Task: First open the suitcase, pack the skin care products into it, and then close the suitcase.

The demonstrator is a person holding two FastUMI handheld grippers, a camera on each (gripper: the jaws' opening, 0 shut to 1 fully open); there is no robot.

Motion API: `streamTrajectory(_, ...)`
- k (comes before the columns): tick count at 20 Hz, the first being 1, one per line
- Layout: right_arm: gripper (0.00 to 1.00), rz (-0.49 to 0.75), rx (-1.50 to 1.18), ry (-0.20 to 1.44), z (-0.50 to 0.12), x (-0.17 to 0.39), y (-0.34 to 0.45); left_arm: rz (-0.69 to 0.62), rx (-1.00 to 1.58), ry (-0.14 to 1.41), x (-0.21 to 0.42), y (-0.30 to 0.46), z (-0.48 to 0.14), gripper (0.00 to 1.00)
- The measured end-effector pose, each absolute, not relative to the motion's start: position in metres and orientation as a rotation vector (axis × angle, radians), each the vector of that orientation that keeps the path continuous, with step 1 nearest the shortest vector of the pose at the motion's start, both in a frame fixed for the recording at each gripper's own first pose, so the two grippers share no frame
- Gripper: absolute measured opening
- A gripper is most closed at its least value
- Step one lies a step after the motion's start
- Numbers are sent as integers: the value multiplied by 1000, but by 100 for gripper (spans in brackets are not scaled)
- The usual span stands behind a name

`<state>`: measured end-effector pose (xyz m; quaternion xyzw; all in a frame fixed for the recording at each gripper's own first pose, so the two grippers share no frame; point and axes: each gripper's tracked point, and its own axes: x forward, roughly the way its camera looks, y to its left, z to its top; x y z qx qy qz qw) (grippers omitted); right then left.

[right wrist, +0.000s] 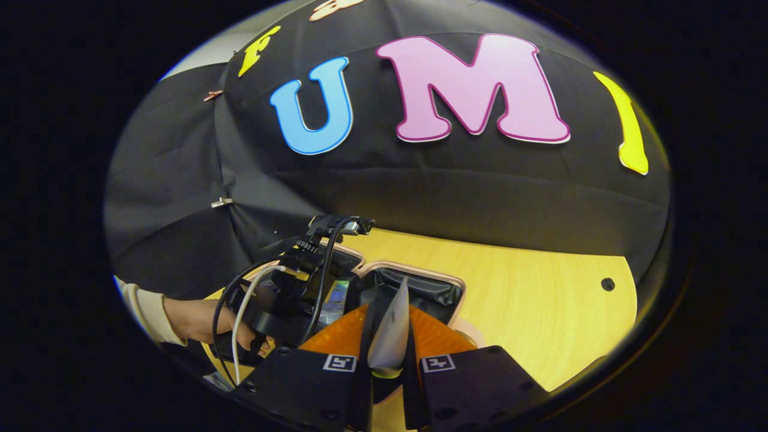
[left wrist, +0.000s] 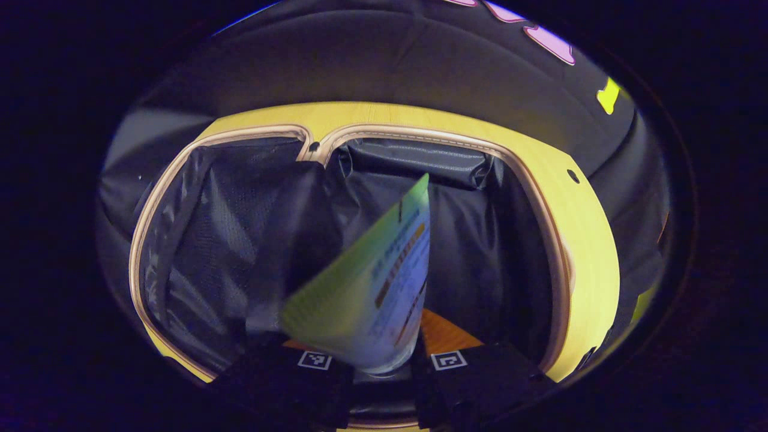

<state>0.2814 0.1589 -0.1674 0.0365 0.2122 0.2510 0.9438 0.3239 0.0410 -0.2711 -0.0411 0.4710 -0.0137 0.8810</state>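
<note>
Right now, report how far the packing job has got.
Done: the suitcase lies open, dark lining showing. In hand: the left gripper grips a green tube over the open case, and the right gripper grips a pale tube, both not yet put down. Left: set both inside, then close the case.

Left gripper view: close above open suitcase (left wrist: 372, 129), facing down into its dark lining. Right gripper view: farther back, facing booth wall across table (right wrist: 528, 300). Shared: suitcase (right wrist: 414, 282).
</note>
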Motion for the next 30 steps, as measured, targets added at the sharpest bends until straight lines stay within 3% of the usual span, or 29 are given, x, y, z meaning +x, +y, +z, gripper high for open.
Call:
streamTrajectory(3, 24, 475, 91, 472, -178, 285, 143, -2, -87, 947, 333, 39, -266, 48)
streamTrajectory(5, 24, 455, 105, 496, -183, 289, 139, 22, -112, 814, 343, 43, -241, 59)
streamTrajectory(6, 24, 450, 106, 500, -184, 290, 140, 26, -136, 729, 345, 47, -219, 77)
streamTrajectory(10, 24, 453, 121, 580, -212, 296, 169, 120, -103, 510, 318, 96, -146, 99)
streamTrajectory(15, 24, 404, 113, 727, -275, 310, 209, 202, -61, 431, 263, 163, -113, 99)
streamTrajectory(20, 25, 322, 52, 910, -325, 314, 224, 229, -126, 445, 226, 190, -131, 99)
streamTrajectory(21, 22, 307, 46, 917, -327, 316, 224, 236, -125, 454, 221, 195, -136, 99)
streamTrajectory(26, 100, 297, 26, 808, -289, 318, 222, 312, -119, 439, 214, 236, -143, 99)
streamTrajectory(30, 98, 304, 52, 680, -244, 306, 208, 379, -136, 420, 226, 295, -146, 100)
